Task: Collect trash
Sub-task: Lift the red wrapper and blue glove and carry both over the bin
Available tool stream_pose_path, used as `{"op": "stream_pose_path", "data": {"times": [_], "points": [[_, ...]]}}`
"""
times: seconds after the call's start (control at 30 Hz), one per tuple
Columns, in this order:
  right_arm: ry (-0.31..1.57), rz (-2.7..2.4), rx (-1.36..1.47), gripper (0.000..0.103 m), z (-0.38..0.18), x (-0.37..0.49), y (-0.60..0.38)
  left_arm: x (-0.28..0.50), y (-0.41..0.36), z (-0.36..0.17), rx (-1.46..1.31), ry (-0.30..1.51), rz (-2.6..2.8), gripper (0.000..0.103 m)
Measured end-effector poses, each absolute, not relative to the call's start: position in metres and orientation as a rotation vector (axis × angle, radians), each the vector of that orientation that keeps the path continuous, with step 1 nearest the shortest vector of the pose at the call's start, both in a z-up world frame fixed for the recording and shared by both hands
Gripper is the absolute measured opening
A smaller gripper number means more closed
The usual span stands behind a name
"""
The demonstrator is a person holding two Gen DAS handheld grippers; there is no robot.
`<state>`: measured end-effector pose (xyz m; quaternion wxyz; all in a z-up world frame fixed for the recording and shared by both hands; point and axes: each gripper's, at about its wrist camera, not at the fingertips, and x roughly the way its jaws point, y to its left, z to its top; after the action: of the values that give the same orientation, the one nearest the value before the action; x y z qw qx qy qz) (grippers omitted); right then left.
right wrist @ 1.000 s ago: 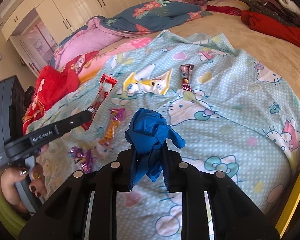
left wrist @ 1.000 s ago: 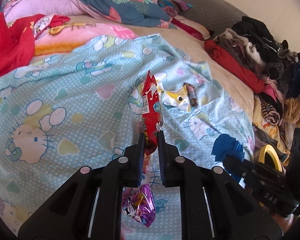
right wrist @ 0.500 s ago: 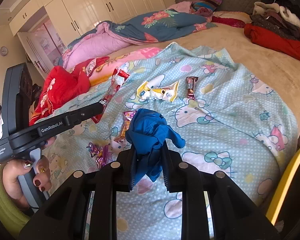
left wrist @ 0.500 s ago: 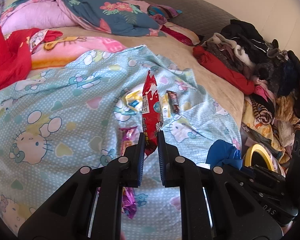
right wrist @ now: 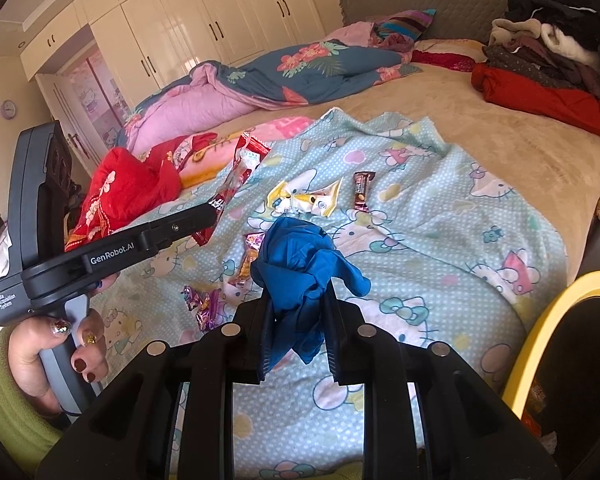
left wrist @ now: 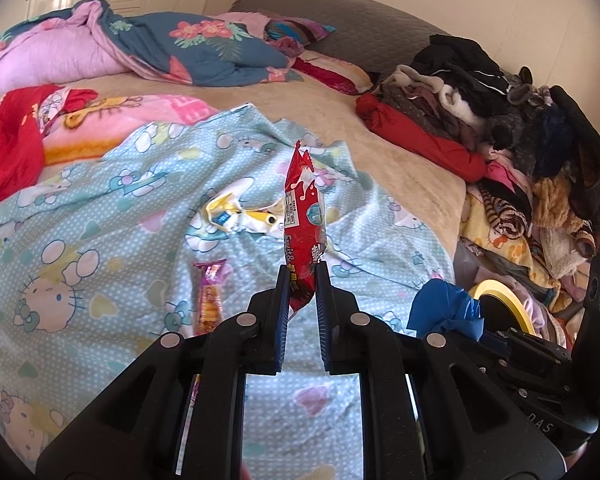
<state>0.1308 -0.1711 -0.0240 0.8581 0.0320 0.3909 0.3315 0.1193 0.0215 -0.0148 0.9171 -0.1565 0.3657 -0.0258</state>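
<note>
My left gripper (left wrist: pixel 302 276) is shut on a red snack wrapper (left wrist: pixel 303 216) and holds it upright above the blue Hello Kitty sheet (left wrist: pixel 80 208); it also shows in the right wrist view (right wrist: pixel 214 204). My right gripper (right wrist: pixel 298 300) is shut on a crumpled blue glove (right wrist: pixel 300 256), also seen in the left wrist view (left wrist: pixel 444 312). On the sheet lie a yellow-white wrapper (right wrist: pixel 304 200), a brown candy bar wrapper (right wrist: pixel 362 192), an orange-pink wrapper (left wrist: pixel 210 300) and a purple foil wrapper (right wrist: pixel 202 304).
A yellow-rimmed bin (right wrist: pixel 560 344) stands at the bed's lower right edge; it also shows in the left wrist view (left wrist: pixel 500 304). A pile of clothes (left wrist: pixel 520 120) covers the right side. Quilts (left wrist: pixel 160 48) and a red garment (right wrist: pixel 128 188) lie at the back left.
Both grippers have risen and pulled back from the sheet with their loads still held. The yellow bin rim takes more of the right wrist view.
</note>
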Motion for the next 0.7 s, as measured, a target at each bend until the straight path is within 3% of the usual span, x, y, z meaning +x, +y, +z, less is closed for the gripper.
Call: {"op": "stream_pose_path", "data": {"times": [0.7], "points": [[0.747, 0.601, 0.117, 0.021, -0.01, 0.115, -0.232, 0.116, -0.034, 0.001, -0.252, 0.735, -0.141, 0.008]]}}
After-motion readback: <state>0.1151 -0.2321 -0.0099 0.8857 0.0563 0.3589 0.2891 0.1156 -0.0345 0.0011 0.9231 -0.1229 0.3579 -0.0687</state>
